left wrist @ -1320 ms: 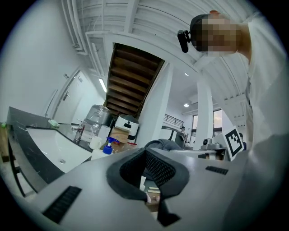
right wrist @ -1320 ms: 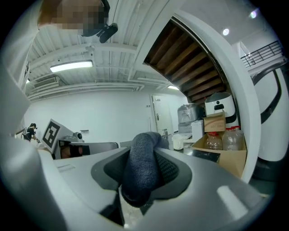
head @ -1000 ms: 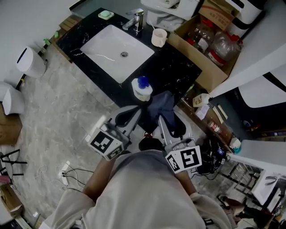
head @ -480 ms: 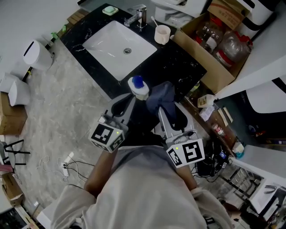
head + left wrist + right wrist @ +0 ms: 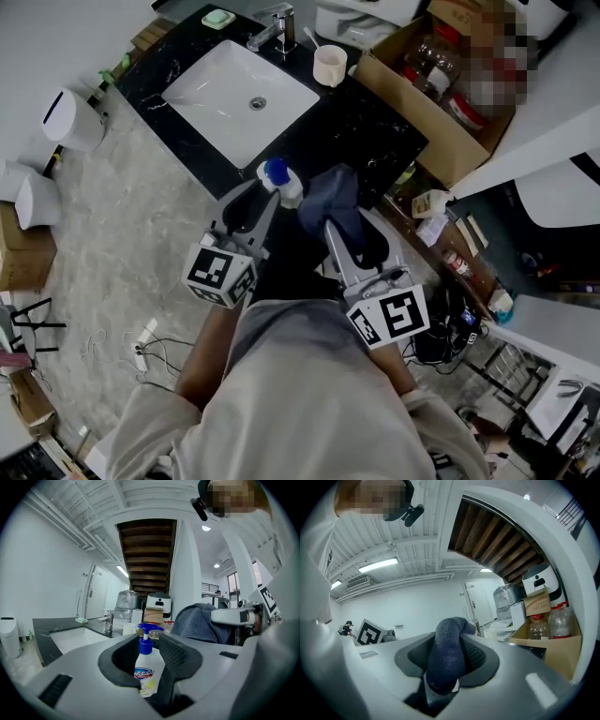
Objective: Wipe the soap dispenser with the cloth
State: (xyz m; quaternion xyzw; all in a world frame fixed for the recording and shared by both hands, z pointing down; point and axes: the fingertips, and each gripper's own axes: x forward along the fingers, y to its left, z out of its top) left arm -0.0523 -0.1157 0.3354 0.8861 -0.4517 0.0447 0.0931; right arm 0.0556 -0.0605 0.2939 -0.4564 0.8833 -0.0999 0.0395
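Observation:
The soap dispenser (image 5: 278,178), a white bottle with a blue pump, stands on the black counter (image 5: 370,127) near its front edge. My left gripper (image 5: 260,200) has just been opening. Its jaws now stand apart with the dispenser (image 5: 145,667) between the fingertips, a gap showing at the left pad, so this gripper (image 5: 150,645) is open. My right gripper (image 5: 339,225) is shut on the dark blue cloth (image 5: 331,199), just right of the bottle. In the right gripper view the cloth (image 5: 449,656) bulges up from between the jaws of that gripper (image 5: 450,660).
A white sink (image 5: 239,98) with a faucet (image 5: 272,28) lies beyond the bottle. A cream cup (image 5: 330,66) and a cardboard box (image 5: 422,108) with plastic bottles stand at the back right. A white bin (image 5: 70,120) stands on the floor at left.
My left gripper has moved forward to the soap dispenser and its jaws have opened from shut, with the bottle now between them. The right gripper keeps hold of the cloth and has shifted slightly.

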